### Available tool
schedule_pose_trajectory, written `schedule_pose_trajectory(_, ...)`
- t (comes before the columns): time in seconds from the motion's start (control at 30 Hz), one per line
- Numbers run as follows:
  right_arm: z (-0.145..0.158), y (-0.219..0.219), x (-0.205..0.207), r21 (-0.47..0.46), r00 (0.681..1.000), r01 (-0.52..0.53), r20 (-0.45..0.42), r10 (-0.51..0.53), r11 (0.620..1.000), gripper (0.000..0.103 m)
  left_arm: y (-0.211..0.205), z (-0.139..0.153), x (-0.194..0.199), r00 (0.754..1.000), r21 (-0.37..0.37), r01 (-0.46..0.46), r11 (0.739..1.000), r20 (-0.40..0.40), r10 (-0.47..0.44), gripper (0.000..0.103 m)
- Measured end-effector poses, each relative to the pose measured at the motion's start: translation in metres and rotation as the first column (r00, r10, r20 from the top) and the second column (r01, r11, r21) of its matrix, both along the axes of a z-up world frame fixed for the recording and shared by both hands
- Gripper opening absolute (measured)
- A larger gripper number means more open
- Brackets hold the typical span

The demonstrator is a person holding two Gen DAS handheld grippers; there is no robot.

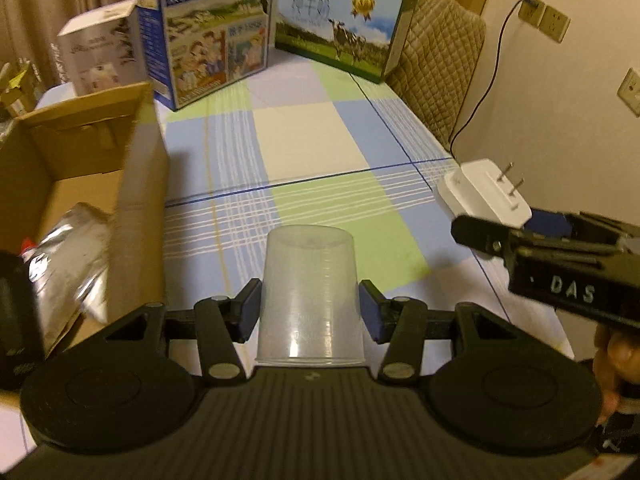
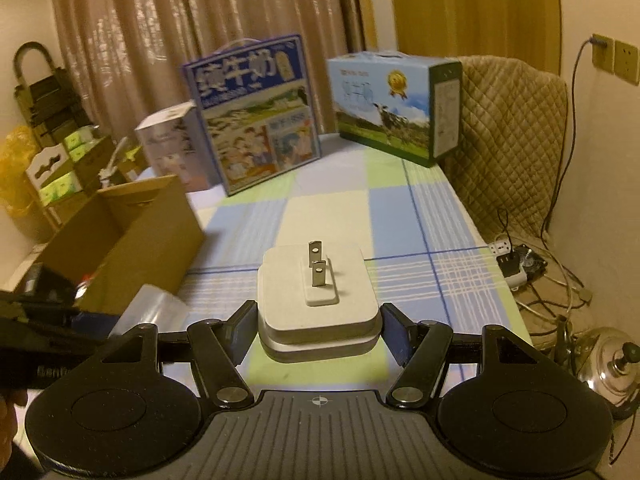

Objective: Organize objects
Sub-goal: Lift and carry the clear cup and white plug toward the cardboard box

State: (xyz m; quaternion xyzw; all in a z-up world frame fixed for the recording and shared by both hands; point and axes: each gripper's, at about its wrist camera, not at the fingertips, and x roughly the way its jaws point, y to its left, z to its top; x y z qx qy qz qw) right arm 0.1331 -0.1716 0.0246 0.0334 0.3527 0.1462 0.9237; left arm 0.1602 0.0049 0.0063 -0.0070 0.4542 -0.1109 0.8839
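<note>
"DAS" on right hand-held gripper (image 1: 486, 236)

Tall milk carton (image 1: 208, 28): top cropped by the frame's upper edge in the left wrist view.
Cardboard box (image 1: 132, 168): blurred near wall; its floor is mostly hidden.
Foil pouch (image 1: 68, 256): smeared, print unreadable, lower part behind a dark object.
Clear cup (image 2: 150, 308): a blurred sliver behind the left tongs (image 2: 44, 328) in the right wrist view.
Kettle (image 2: 616, 364): cut by the fisheye rim.
</note>
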Motion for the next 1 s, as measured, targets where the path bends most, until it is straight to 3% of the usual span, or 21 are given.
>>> schedule_pose_trajectory(0.43,0.023,0.043,-0.064,-0.056,0.996,-0.091,0.022,0.092,0.994,0.062,0.045,0.038,-0.066,0.995,-0.031,-0.061,0.998,0.071,0.063,0.046)
schedule_pose_trajectory(1.0,0.029,0.082,-0.084,-0.070,0.982,-0.180,0.038,0.183,0.981,0.062,0.076,0.059,-0.101,0.989,-0.026,-0.090,0.996,0.115,0.093,0.046)
